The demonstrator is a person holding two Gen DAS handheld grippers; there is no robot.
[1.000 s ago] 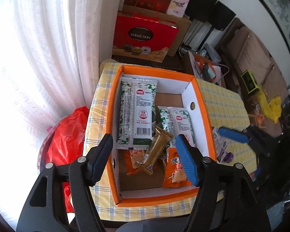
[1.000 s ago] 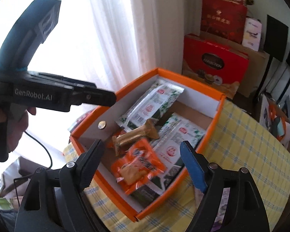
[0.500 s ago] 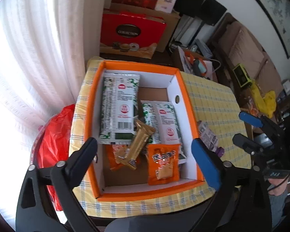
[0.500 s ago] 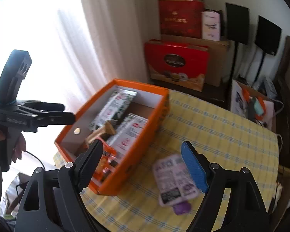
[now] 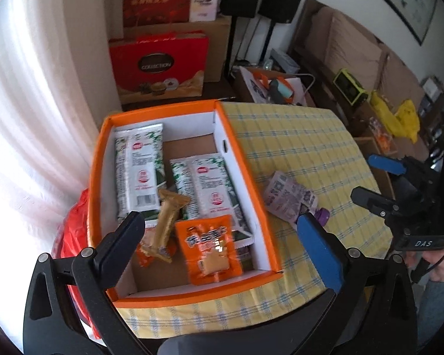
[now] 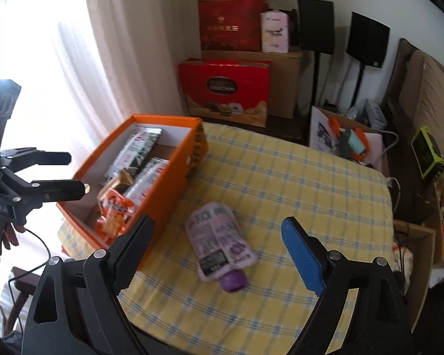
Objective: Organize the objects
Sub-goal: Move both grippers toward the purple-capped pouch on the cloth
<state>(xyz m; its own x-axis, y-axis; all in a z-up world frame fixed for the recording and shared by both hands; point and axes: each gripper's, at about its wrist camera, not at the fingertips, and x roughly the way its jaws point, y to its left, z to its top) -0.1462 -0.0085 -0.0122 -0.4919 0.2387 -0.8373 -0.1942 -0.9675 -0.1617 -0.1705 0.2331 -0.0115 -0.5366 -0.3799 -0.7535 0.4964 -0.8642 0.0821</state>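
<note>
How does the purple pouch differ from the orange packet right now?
The purple pouch lies outside the box on the tablecloth; the orange packet lies inside it. The pouch has a screw cap; the packet is a flat sealed wrapper. Neither is held: both grippers are open.

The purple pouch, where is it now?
In the right wrist view, the purple pouch lies on the yellow checked tablecloth, just right of the orange box, outside it.
</note>
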